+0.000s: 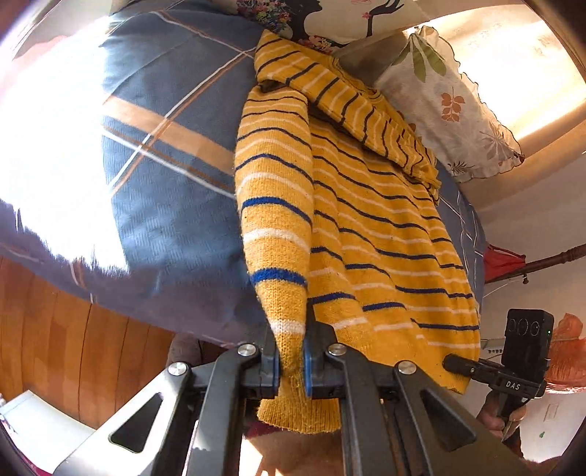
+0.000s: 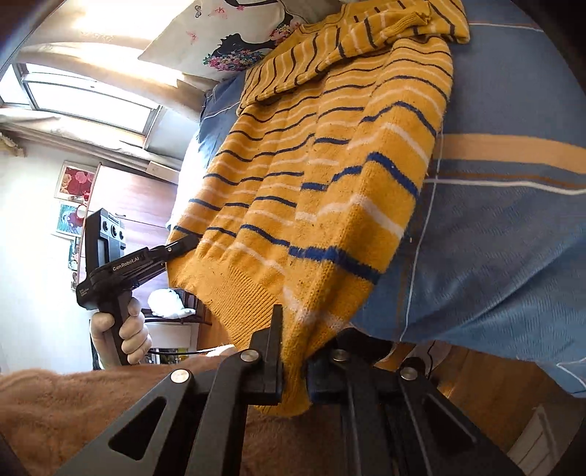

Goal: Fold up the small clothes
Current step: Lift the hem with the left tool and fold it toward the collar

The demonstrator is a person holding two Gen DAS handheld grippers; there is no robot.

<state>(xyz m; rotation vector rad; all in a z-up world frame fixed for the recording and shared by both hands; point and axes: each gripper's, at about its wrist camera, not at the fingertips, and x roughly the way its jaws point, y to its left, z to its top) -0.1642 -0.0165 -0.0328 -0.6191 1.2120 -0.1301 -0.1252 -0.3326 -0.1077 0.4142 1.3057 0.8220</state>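
Observation:
A small yellow knit sweater (image 1: 370, 219) with blue and white stripes lies on a blue plaid bed cover (image 1: 172, 175). Its far sleeve is folded across the chest. My left gripper (image 1: 291, 360) is shut on the near sleeve's cuff at the hem edge. The same sweater (image 2: 329, 175) shows in the right wrist view, where my right gripper (image 2: 295, 360) is shut on the hem corner of the sweater. The other gripper (image 2: 183, 243) grips the hem's far corner in that view, and shows in the left wrist view (image 1: 448, 362) too.
Two printed pillows (image 1: 450, 106) (image 2: 219, 33) lie at the head of the bed. The wooden bed side (image 1: 73, 348) is below the cover. A fuzzy brown sleeve (image 2: 91, 410) fills the lower left. A window (image 2: 84, 99) is at the left.

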